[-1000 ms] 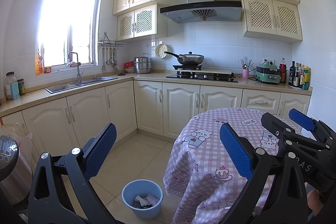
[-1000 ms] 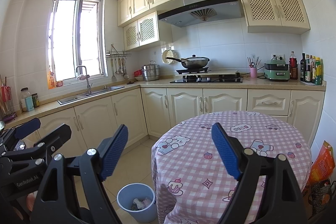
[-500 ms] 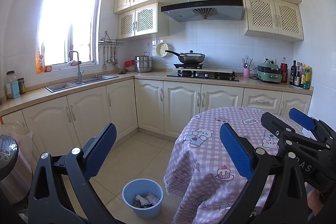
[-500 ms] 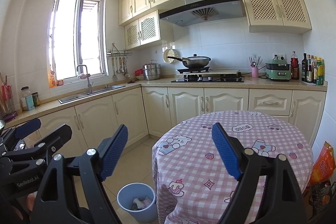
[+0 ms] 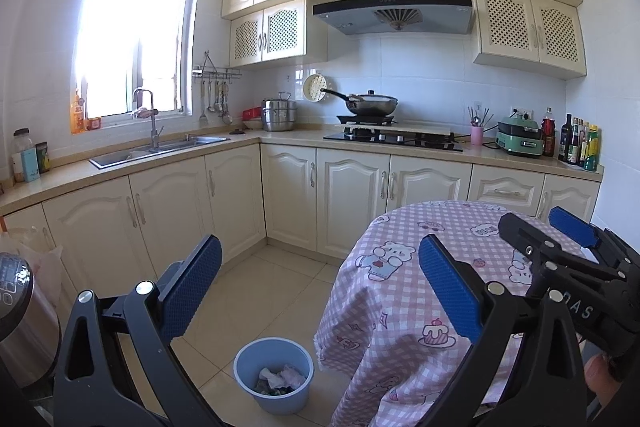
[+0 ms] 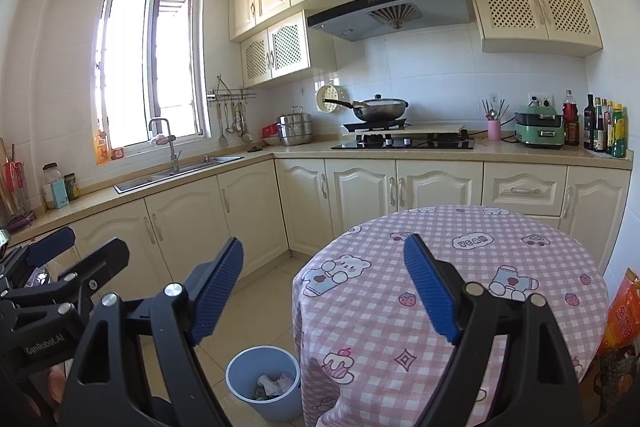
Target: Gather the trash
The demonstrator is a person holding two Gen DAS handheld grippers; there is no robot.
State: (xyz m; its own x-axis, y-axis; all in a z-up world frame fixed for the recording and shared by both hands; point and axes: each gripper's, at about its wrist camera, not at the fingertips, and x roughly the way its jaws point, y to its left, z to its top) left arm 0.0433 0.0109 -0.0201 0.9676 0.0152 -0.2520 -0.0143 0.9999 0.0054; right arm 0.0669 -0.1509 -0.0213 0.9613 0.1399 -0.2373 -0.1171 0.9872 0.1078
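Observation:
A blue bin (image 5: 273, 373) stands on the tiled floor left of the round table; it also shows in the right wrist view (image 6: 263, 381). Crumpled white trash (image 5: 282, 379) lies inside it. My left gripper (image 5: 320, 287) is open and empty, held high above the bin and the table's left edge. My right gripper (image 6: 324, 287) is open and empty, above the table's near left side. Each gripper shows in the other's view: the right one (image 5: 568, 259) at the right edge, the left one (image 6: 60, 267) at the left edge.
The round table (image 6: 480, 267) wears a pink checked cloth. Cream cabinets (image 5: 352, 195) line the back and left walls, with a sink (image 5: 160, 151) and a hob (image 5: 392, 139). A steel appliance (image 5: 20, 327) stands far left. An orange bag (image 6: 620, 311) stands right of the table.
Both views have shifted very slightly; the grippers stay open and nearly still.

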